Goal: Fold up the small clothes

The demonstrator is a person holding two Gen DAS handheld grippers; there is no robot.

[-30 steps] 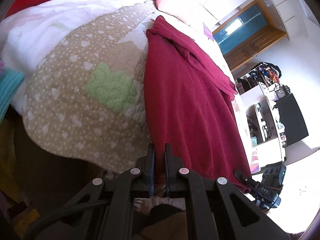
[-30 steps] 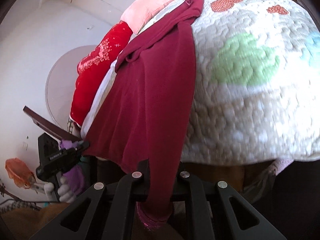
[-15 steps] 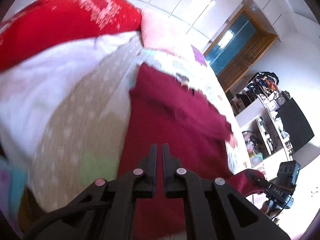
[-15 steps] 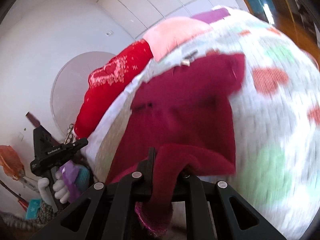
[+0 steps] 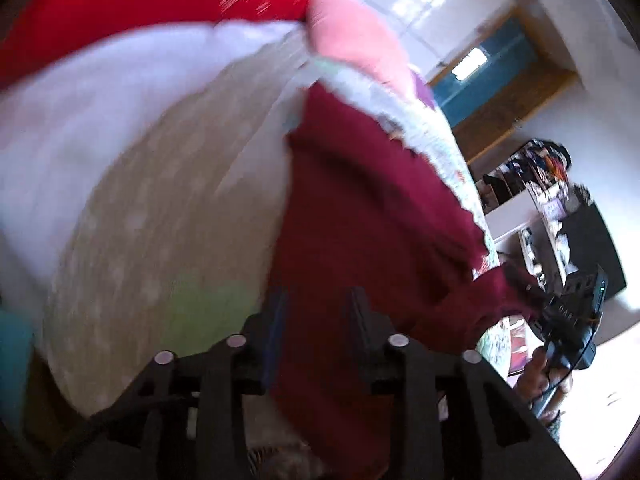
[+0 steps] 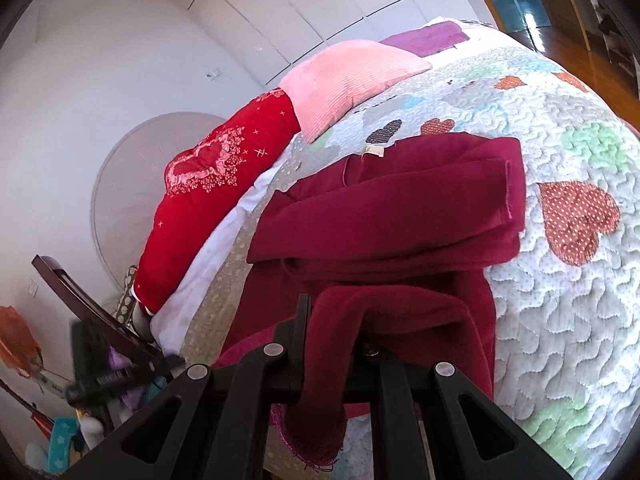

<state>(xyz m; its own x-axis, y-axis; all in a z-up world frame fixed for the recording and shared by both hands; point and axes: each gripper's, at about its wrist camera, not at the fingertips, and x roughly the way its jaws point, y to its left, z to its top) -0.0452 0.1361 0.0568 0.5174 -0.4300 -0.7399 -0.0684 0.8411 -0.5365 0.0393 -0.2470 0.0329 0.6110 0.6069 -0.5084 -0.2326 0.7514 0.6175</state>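
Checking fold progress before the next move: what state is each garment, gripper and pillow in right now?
Maroon garment: partly folded over itself on the quilt.
Right gripper: shut on the garment's end.
Left gripper: open, cloth between its fingers.
Pink pillow: lying at the bed's head.

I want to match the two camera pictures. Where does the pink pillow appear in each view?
Left wrist view: the pink pillow is at top centre, blurred, right of the red cushion.
Right wrist view: the pink pillow is upper centre, sharp, right of the red cushion.
Shared landmark: the dark red garment on the quilt.
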